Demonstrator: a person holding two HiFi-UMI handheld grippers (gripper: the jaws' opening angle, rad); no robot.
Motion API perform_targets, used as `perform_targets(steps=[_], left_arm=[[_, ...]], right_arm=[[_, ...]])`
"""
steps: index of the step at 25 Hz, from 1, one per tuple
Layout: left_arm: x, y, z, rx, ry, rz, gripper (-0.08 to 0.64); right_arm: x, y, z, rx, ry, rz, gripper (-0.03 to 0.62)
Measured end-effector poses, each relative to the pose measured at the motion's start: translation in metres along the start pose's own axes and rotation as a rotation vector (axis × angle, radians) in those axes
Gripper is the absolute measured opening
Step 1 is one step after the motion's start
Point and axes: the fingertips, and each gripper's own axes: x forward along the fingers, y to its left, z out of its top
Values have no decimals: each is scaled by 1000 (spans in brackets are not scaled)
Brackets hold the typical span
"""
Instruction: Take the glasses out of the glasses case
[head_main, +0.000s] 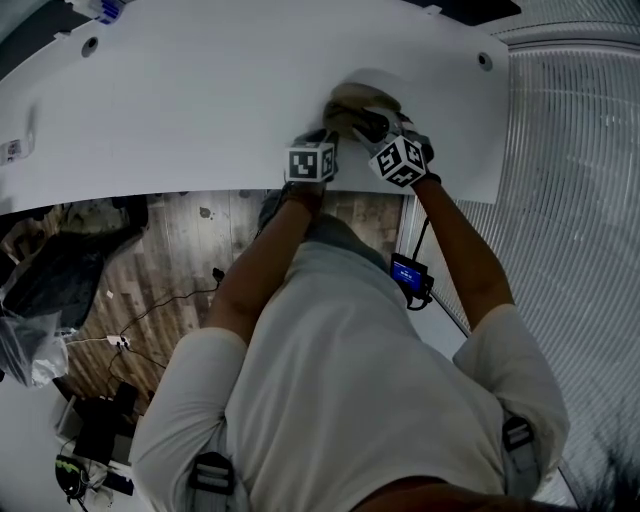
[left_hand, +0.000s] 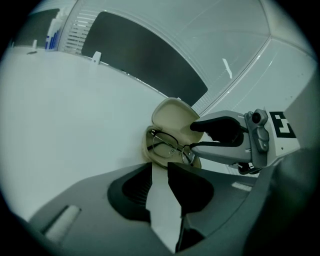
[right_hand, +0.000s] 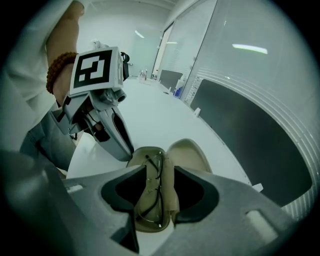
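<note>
On the white surface (left_hand: 75, 110) the beige glasses case (left_hand: 172, 114) lies open, lid thrown back, with the glasses (left_hand: 167, 144) resting in its tray. The right tongs (right_hand: 160, 172) stand wide apart astride the tray and the frame, and no view shows them pressing on either. The left tongs (left_hand: 159, 172), equally wide and empty, hover just short of the case's near edge. The step in hand looks like the pick-up itself. It should go best if the right tongs close on the frame alone, at the rim or bridge rather than the lenses. Meanwhile the left tongs could pin the tray's edge so the case does not lift too.
</note>
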Motion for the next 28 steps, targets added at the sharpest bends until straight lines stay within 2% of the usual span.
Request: perform_targets(steps=[20, 24, 28], left_arm=[[-4, -1, 1, -14, -1, -16, 109], [-4, -2, 1, -15, 1, -14, 109], [-3, -2, 1, -16, -1, -14, 107]], right_arm=[[34, 17, -25, -30, 84, 118, 175], [32, 22, -24, -23, 82, 160, 124], [33, 23, -26, -10, 84, 174, 117]])
